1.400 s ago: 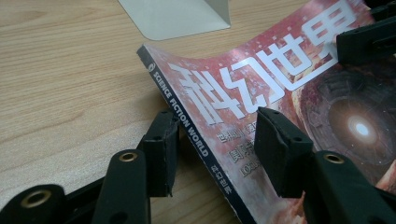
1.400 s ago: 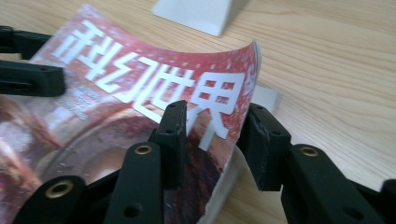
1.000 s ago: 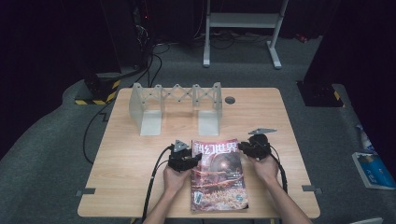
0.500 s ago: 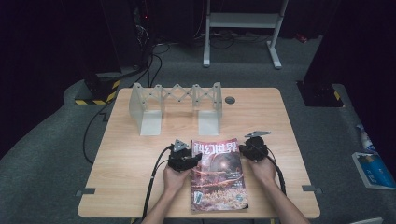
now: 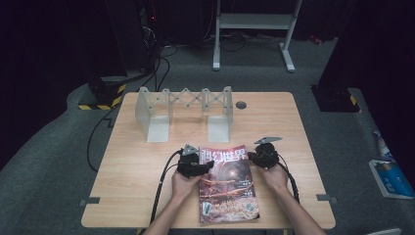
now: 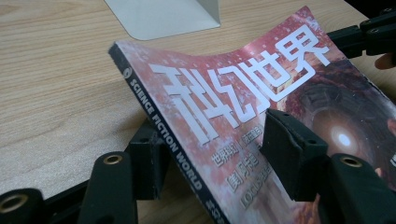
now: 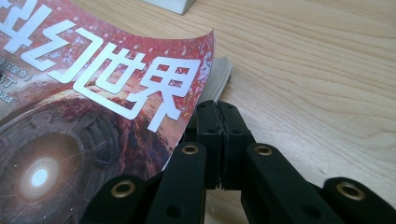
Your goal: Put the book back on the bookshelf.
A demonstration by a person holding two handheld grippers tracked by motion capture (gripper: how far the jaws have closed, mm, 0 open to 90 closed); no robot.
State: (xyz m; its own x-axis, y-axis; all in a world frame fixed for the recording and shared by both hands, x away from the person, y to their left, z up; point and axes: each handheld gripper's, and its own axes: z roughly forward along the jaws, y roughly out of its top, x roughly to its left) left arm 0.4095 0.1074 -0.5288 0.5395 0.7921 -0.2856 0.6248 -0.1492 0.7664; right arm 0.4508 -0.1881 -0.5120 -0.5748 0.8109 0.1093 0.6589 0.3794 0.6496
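A red science-fiction magazine (image 5: 227,183) lies on the wooden table (image 5: 132,171) near the front edge. My left gripper (image 5: 206,166) is at its spine: one jaw sits under the raised spine and the other above the cover (image 6: 243,93). Those jaws have just been opening, and the gap is wider than the magazine is thick. My right gripper (image 5: 251,156) is at the magazine's right edge, and its jaws (image 7: 218,109) are pressed together. The curled-up cover edge (image 7: 205,60) passes beside its left jaw, with the pages showing beneath.
A grey folding rack (image 5: 186,100) on two flat feet stands behind the magazine, toward the table's far side. A small dark disc (image 5: 240,105) is set in the tabletop to the right of the rack. A cable trails from each gripper toward the front edge.
The right gripper has shifted slightly left, toward the magazine's edge. The left hand has stayed in place at the spine.
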